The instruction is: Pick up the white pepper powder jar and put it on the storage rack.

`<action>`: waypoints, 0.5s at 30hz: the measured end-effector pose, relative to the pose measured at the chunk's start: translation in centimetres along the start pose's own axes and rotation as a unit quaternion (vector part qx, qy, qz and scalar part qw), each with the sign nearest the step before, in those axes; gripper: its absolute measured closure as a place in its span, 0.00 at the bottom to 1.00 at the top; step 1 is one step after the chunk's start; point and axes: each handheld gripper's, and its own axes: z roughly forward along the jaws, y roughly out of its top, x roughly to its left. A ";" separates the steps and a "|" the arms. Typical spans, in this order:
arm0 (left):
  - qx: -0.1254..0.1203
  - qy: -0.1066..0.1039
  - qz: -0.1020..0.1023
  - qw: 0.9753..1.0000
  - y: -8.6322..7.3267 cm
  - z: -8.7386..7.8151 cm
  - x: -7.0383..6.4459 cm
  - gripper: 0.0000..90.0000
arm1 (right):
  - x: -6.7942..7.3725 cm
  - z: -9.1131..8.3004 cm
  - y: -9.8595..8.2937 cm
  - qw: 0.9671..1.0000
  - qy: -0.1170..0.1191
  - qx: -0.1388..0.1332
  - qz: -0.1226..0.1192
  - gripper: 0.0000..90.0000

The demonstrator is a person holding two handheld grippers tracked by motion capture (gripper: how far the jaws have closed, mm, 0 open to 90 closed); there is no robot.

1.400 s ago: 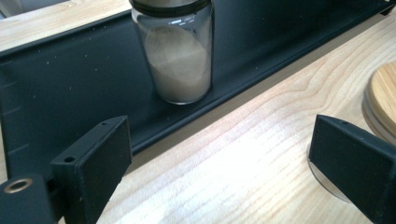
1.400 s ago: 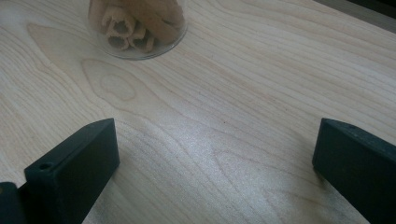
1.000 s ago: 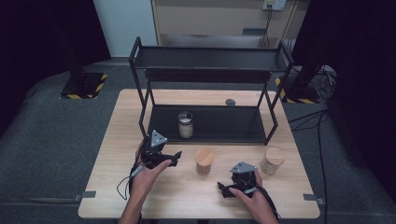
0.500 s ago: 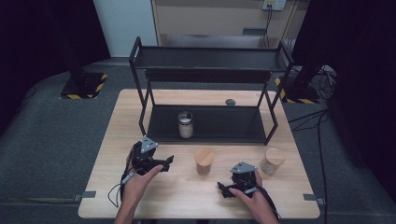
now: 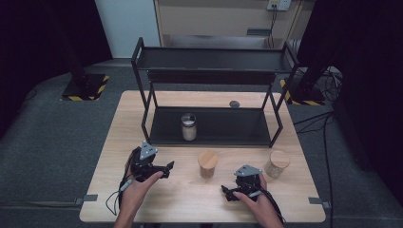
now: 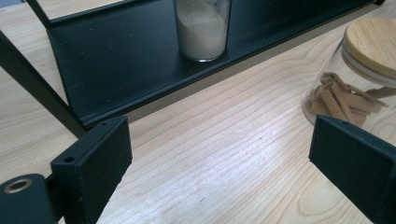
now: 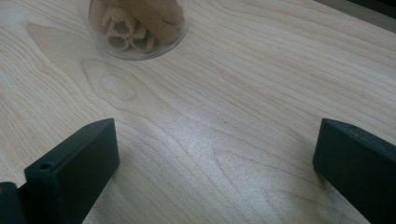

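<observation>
Cinnamon-stick jar (image 5: 207,164) with a wooden lid stands on the pale wooden table (image 5: 190,199), between the two grippers and in front of the black metal shelf rack (image 5: 209,126). Left gripper (image 5: 164,167) and right gripper (image 5: 227,194) both rest low over the tabletop, jaws spread wide with nothing between them. A powder-filled jar (image 5: 188,127) sits on the rack's lower shelf; another wooden-lidded jar (image 5: 277,163) stands at the right. Grey carpet (image 5: 57,137) surrounds the table, with dark curtains behind.
</observation>
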 end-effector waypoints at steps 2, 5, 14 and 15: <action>0.002 0.000 0.000 1.000 -0.1 -0.1 0.0 0.05 | 0.0 0.0 0.0 1.000 0.000 0.000 0.000 0.00; 0.002 0.000 -0.002 1.000 -0.4 -0.2 0.1 0.05 | 0.0 0.0 0.0 1.000 0.000 0.000 0.000 0.00; 0.016 0.002 -0.001 1.000 -1.2 -0.1 0.1 0.05 | 0.0 0.0 0.0 1.000 0.000 -0.001 0.000 0.00; 0.017 0.003 -0.002 1.000 -1.4 -0.1 0.1 0.05 | 0.0 0.0 0.0 1.000 0.000 0.000 0.000 0.00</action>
